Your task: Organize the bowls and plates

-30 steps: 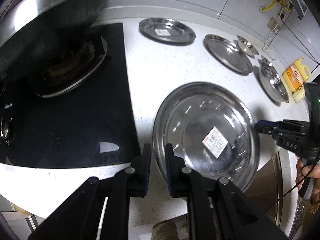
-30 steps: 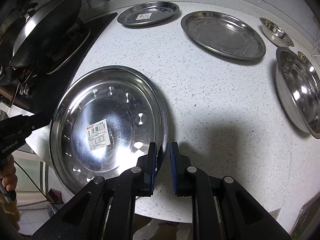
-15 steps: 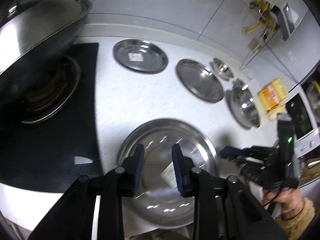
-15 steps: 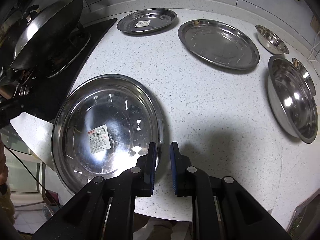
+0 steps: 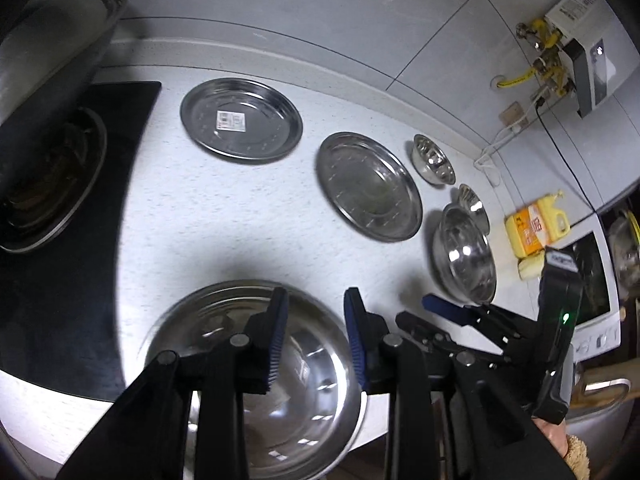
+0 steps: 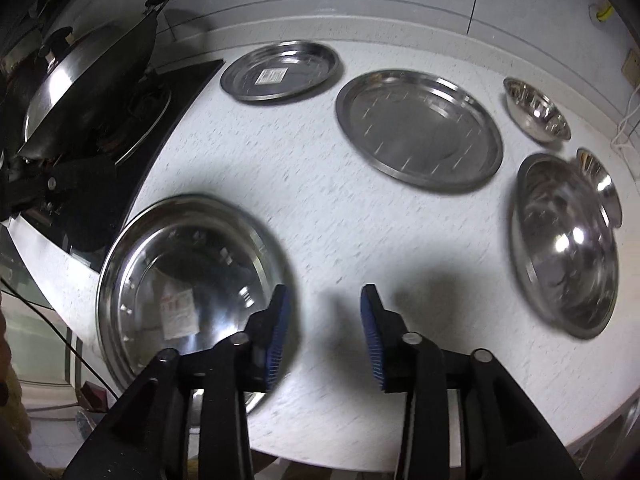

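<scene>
My left gripper (image 5: 314, 336) and right gripper (image 6: 324, 330) have just opened, nothing between them; the large steel plate (image 6: 188, 264) lies at the countertop's (image 6: 320, 200) front edge.

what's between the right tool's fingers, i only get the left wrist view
observer: Nothing. The right tool is open, its jaws have just been opening, and only bare counter shows between them.
operator: is the near plate in that gap
observer: No, the near plate lies left of the gap, on the counter.
operator: does it have a label, mine is blurred
observer: Yes, a white sticker sits inside it, near the front.
</scene>
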Available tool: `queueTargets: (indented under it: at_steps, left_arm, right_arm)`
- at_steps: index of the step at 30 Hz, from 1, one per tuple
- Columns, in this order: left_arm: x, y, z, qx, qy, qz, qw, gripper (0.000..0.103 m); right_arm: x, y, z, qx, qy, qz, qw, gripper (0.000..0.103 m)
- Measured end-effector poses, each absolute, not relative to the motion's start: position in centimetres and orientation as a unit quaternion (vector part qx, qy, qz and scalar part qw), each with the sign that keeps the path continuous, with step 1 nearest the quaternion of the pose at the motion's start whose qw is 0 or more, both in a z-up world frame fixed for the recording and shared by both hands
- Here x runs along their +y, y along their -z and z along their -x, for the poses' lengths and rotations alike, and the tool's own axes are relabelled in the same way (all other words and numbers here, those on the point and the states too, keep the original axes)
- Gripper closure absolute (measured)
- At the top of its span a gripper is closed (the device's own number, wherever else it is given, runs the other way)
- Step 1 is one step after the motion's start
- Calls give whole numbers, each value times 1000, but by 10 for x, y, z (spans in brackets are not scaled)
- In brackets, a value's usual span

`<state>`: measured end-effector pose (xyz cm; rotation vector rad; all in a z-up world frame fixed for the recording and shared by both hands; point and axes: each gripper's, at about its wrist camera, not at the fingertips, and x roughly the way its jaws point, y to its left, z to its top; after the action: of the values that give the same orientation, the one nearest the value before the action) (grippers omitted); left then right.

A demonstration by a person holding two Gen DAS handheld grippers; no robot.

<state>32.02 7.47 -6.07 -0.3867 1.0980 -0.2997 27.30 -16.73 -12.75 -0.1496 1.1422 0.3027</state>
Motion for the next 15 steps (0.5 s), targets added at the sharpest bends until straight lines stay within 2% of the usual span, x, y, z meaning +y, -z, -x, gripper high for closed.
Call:
queueTargets:
  at_steps: [1,2,4,10,15]
  left_arm:
    - [69,61,-323,516,133,186,826,69]
    - [65,62,-326,515,124,189,827,50]
    - [57,63,-334,513,109,201,827,33]
    - [38,73,-369,516,53,241,821,33]
    - [25,100,-407,541,13,260,800,33]
  right_arm:
    - [-171,125,-278,535,-143,73,829,66]
    - [-176,122,-284,532,-144,74,831,64]
    - [-187,116,-297,523,-143,73,837,61]
    - [-220,99,-347,507,-145,76,846,50]
    - [-243,103,-396,518,-147,50,841,49]
